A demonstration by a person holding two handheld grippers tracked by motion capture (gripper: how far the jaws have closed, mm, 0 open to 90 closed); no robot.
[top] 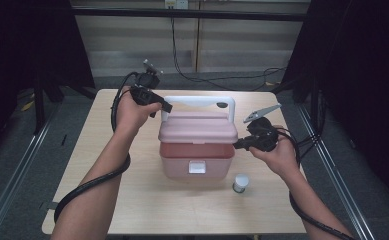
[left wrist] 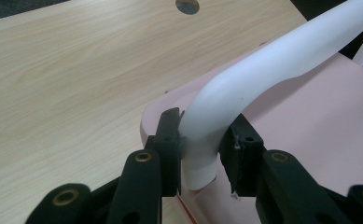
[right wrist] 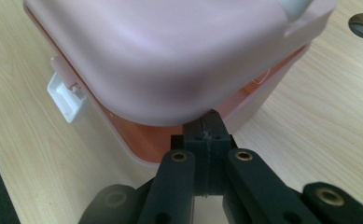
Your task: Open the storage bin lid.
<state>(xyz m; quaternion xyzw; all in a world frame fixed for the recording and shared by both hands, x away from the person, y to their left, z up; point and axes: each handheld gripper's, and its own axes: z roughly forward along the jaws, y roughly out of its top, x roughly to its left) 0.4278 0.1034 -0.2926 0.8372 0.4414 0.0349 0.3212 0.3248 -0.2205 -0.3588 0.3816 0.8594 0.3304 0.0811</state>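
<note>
While the pink box [top: 197,150] stands in the middle of the table [top: 132,200], its lid [top: 198,128] is lifted. The left gripper [left wrist: 202,140] is clamped on the white handle [left wrist: 263,70] at 10 o'clock. The right gripper [right wrist: 206,133], jaws together, pushes under the lid edge at 3 o'clock. A small white jar [top: 240,183] stands at 5 o'clock of the box.

Soft overhead light brightens the table [top: 132,200]; dark surroundings. Close to the left gripper [left wrist: 202,154], the white handle [left wrist: 263,70] glares slightly and blurs.

Left tongs [left wrist: 201,154] clamped, right tongs [right wrist: 206,135] shut
</note>
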